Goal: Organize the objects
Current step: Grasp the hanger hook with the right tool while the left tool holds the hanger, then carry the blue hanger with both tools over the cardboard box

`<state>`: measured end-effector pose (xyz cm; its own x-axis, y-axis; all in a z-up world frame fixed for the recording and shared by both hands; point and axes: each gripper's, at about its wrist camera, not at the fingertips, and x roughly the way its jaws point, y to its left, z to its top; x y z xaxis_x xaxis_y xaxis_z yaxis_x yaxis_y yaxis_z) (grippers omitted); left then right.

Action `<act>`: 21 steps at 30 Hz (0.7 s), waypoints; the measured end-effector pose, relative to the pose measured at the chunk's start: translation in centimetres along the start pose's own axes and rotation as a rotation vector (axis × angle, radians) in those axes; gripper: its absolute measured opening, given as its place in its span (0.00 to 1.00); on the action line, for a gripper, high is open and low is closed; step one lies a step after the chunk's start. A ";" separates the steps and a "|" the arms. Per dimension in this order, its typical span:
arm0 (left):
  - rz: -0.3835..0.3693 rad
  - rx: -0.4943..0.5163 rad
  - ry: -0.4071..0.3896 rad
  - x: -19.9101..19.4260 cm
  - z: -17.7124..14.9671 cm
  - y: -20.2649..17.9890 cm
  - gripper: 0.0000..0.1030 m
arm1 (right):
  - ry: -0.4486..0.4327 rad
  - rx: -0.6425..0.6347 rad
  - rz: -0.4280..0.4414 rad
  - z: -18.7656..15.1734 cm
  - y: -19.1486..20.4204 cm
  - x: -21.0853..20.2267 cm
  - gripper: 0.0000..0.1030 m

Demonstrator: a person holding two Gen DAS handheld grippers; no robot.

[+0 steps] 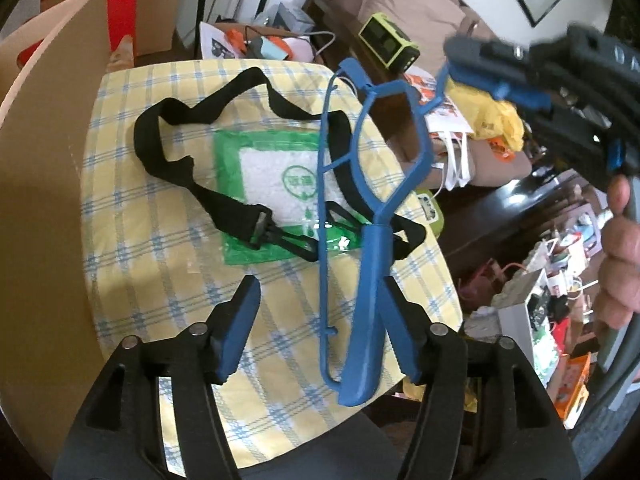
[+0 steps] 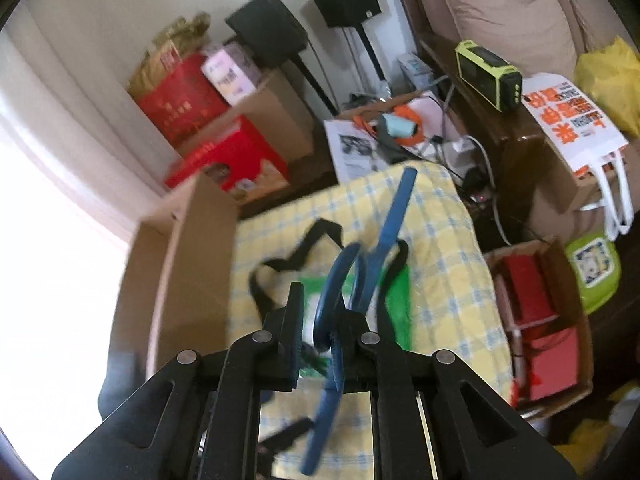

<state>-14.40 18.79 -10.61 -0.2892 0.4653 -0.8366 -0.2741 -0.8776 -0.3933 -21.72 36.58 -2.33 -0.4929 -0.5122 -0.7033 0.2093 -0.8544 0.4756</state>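
A blue plastic hanger (image 1: pixel 372 216) hangs in the air above a table with a yellow checked cloth (image 1: pixel 160 240). My right gripper (image 1: pixel 496 80) is shut on the hanger's far end; in the right wrist view the hanger (image 2: pixel 384 236) runs out from between its fingers (image 2: pixel 320 344). My left gripper (image 1: pixel 320 320) is open, and the hanger's thick arm lies against its right finger (image 1: pixel 396 328). A black strap (image 1: pixel 192 156) with a buckle and a green-edged plastic bag (image 1: pixel 276 184) lie on the cloth.
A tall open cardboard box (image 1: pixel 44 200) stands at the table's left edge. A green and black device (image 1: pixel 388 40), a brown sofa, printed bags and a yellow bag (image 1: pixel 496 116) lie beyond the table. Another box (image 2: pixel 540 320) with red items sits at right.
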 end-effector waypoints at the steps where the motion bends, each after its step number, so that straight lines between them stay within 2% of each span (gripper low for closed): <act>1: -0.006 0.001 0.001 0.0 0.0 -0.1 0.57 | -0.011 0.009 0.024 0.2 0.1 -0.2 0.10; 3: -0.012 0.005 0.000 0.0 0.1 -0.4 0.60 | -0.027 0.026 0.068 0.4 0.2 -0.5 0.10; 7: -0.001 0.008 0.008 0.5 0.0 -0.6 0.60 | -0.031 0.048 0.108 0.8 0.3 -0.2 0.10; 12: 0.020 0.023 0.028 1.6 0.0 -0.7 0.58 | -0.051 0.099 0.236 1.0 0.2 0.3 0.10; 13: 0.027 0.027 0.027 1.7 -0.1 -0.7 0.56 | -0.060 0.103 0.252 1.0 0.2 0.3 0.10; 14: 0.034 0.033 0.024 1.7 -0.1 -0.7 0.47 | -0.066 0.107 0.269 1.0 0.3 0.3 0.10; 16: 0.058 0.051 0.020 1.7 -0.2 -0.8 0.39 | -0.079 0.116 0.302 1.1 0.7 0.3 0.10; 18: 0.074 0.064 0.010 1.6 -0.2 -0.8 0.22 | -0.092 0.103 0.316 1.1 1.2 -0.1 0.11; 21: 0.105 0.076 -0.032 0.5 -0.1 -0.6 0.17 | -0.094 0.072 0.307 1.5 2.4 -0.6 0.11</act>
<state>-14.27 19.54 -10.85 -0.3486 0.3755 -0.8588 -0.3092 -0.9110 -0.2728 -22.17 34.98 0.03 -0.4922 -0.7318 -0.4715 0.3016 -0.6514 0.6962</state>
